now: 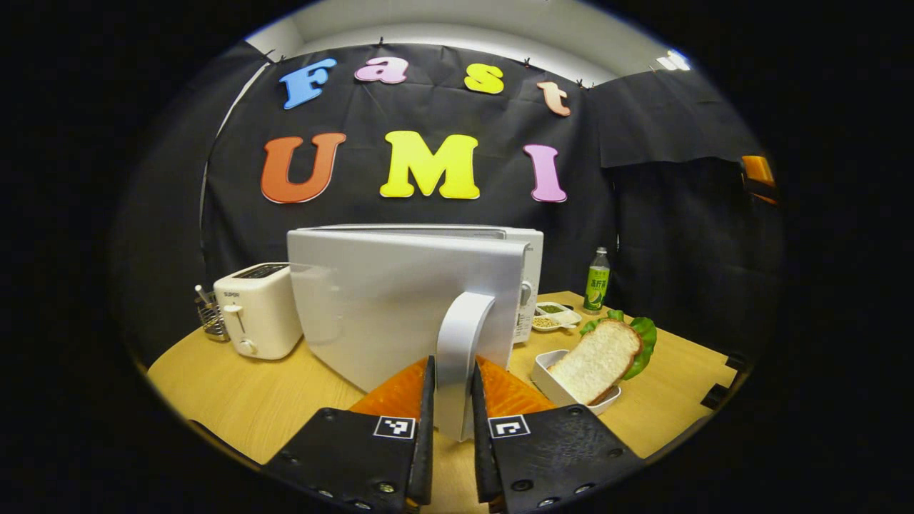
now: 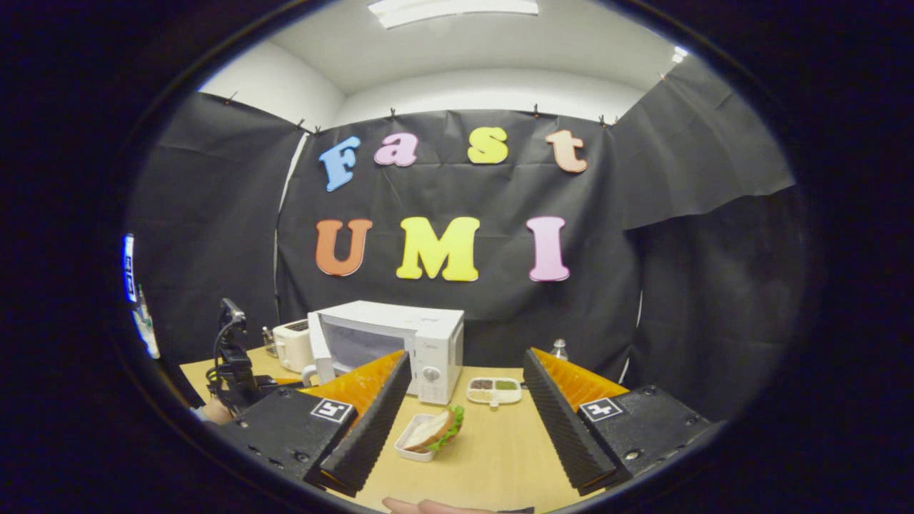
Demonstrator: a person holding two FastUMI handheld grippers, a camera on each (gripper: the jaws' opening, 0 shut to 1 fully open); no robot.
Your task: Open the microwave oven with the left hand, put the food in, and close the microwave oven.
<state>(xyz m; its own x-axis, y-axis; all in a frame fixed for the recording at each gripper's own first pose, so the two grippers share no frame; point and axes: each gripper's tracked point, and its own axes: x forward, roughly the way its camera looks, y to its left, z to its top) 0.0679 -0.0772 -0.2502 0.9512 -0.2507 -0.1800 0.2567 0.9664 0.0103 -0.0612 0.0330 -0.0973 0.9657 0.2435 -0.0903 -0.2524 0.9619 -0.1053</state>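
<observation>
On the wooden table [image 1: 235, 400], we see the left gripper [image 1: 453, 400] clamped on the microwave's door handle [image 1: 460, 357], both black fingers pressed against the white upright bar. The door [image 1: 400, 300] stands swung partly out toward the camera, and from the left gripper view it blocks our sight of the oven's opening; only the top edge and the control strip of the microwave [image 1: 528, 285] show behind it.

The food, a sandwich [image 1: 600, 360] of white bread with green lettuce, leans in a small white dish [image 1: 546, 375] on the table just right of the door, in front of the oven's control side. Behind it lie a divided white tray of condiments [image 1: 557, 315] and a green-labelled bottle [image 1: 597, 282]. Left of the door stand a white toaster [image 1: 258, 310] and, just beside it, a wire holder [image 1: 211, 314].

The right gripper view gives us what the door hides: the microwave [image 2: 421, 343] seen from the front, its door [image 2: 321, 350] angled out at the left. The right gripper [image 2: 464, 421] hangs well back from the table's things, fingers spread wide apart and holding nothing, the sandwich [image 2: 435, 430] in its dish between them farther off. At the left of that view we make out the left gripper [image 2: 235, 364] by the door, and fingertips [image 2: 421, 507] at the bottom edge.
</observation>
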